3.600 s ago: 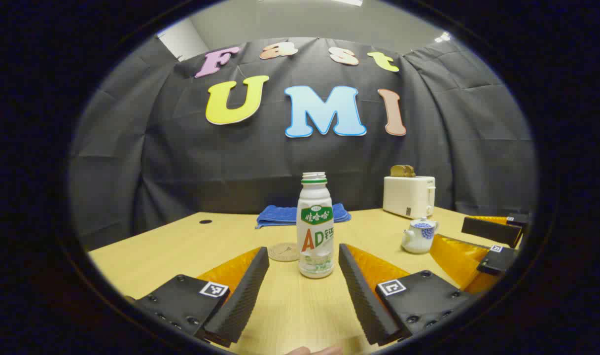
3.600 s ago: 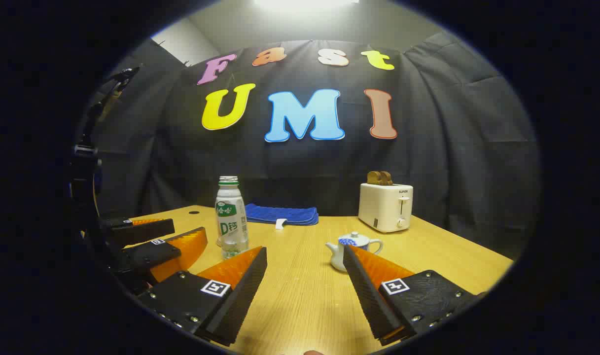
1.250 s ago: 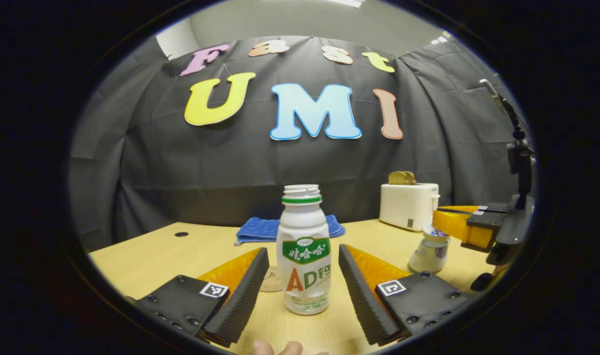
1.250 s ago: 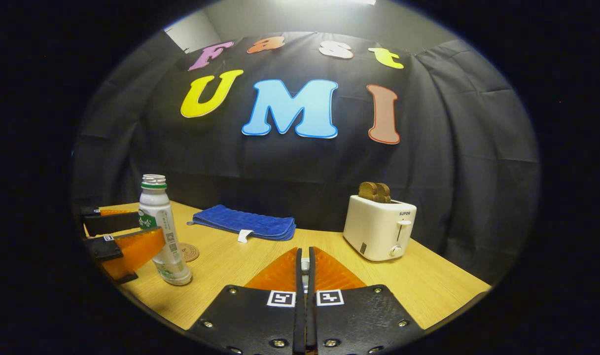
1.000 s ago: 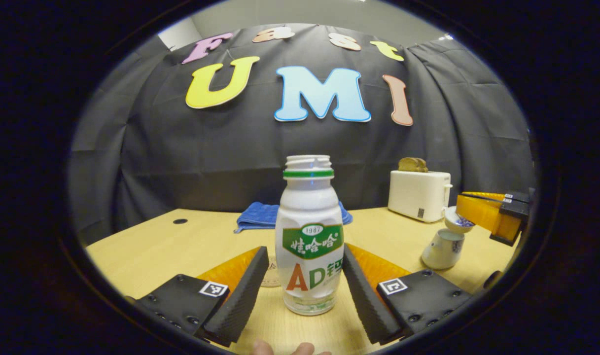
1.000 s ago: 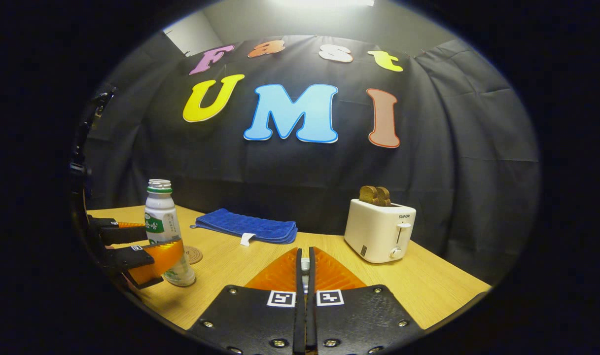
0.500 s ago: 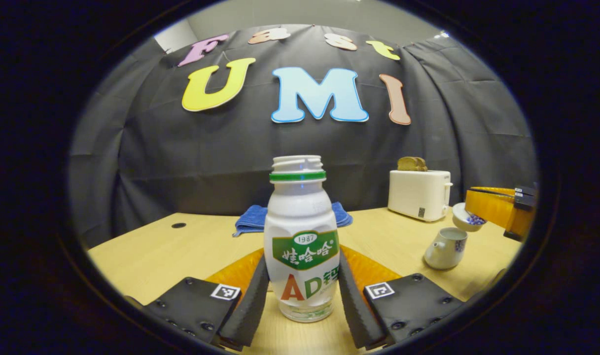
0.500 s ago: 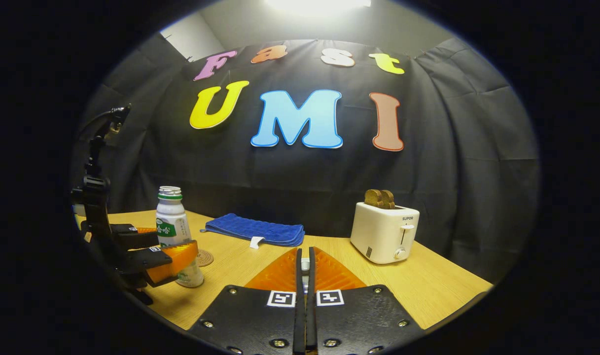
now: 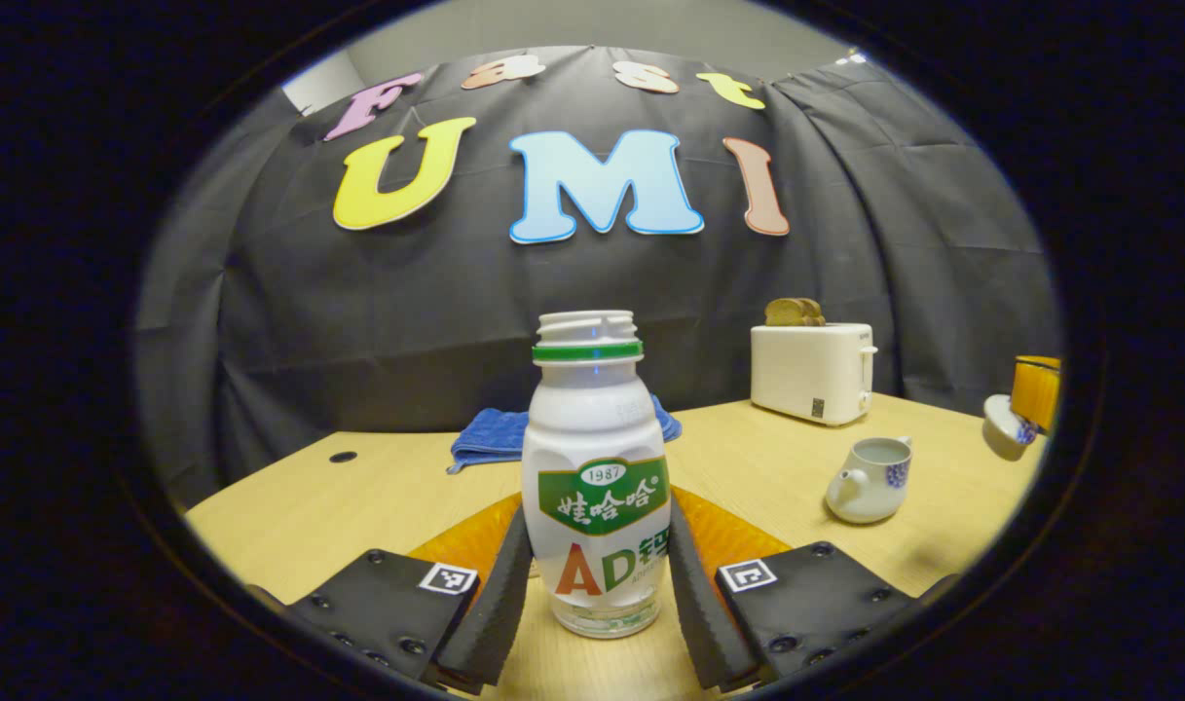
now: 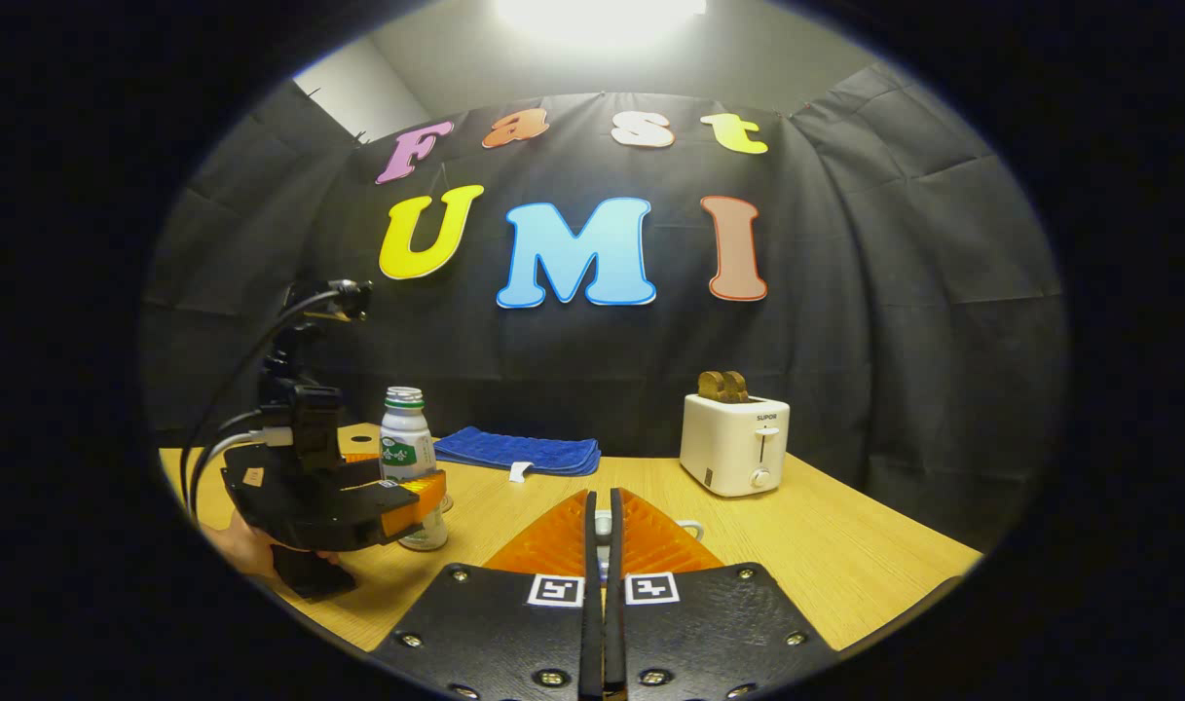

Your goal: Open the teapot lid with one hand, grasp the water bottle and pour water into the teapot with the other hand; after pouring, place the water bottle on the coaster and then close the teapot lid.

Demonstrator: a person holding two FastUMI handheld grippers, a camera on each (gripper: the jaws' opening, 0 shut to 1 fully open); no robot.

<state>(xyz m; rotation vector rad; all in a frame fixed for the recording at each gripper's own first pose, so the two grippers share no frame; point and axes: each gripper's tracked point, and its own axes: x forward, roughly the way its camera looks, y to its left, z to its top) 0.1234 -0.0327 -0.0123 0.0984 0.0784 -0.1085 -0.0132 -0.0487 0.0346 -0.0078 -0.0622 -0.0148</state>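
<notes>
The white water bottle (image 9: 592,467), capless with a green label, stands upright on the table between my left gripper's fingers. My left gripper (image 9: 597,545) is shut on the bottle's lower body. The white and blue teapot (image 9: 870,477) sits open at the right, spout pointing left. Its lid (image 9: 1003,428) hangs tilted at the far right, above and beside the pot, held by my right gripper (image 10: 602,511), which is shut on it. In the right gripper view the bottle (image 10: 405,453) and the left gripper (image 10: 358,501) are at the left, with the coaster's edge (image 10: 446,502) just past them.
A white toaster (image 9: 811,358) with bread in it stands at the back right of the wooden table (image 9: 748,467). A folded blue towel (image 10: 517,451) lies at the back centre. A small round hole (image 9: 342,457) is in the tabletop at the left.
My left gripper's fingers closed onto the bottle. My right gripper carried the lid up and away to the right of the open teapot.
</notes>
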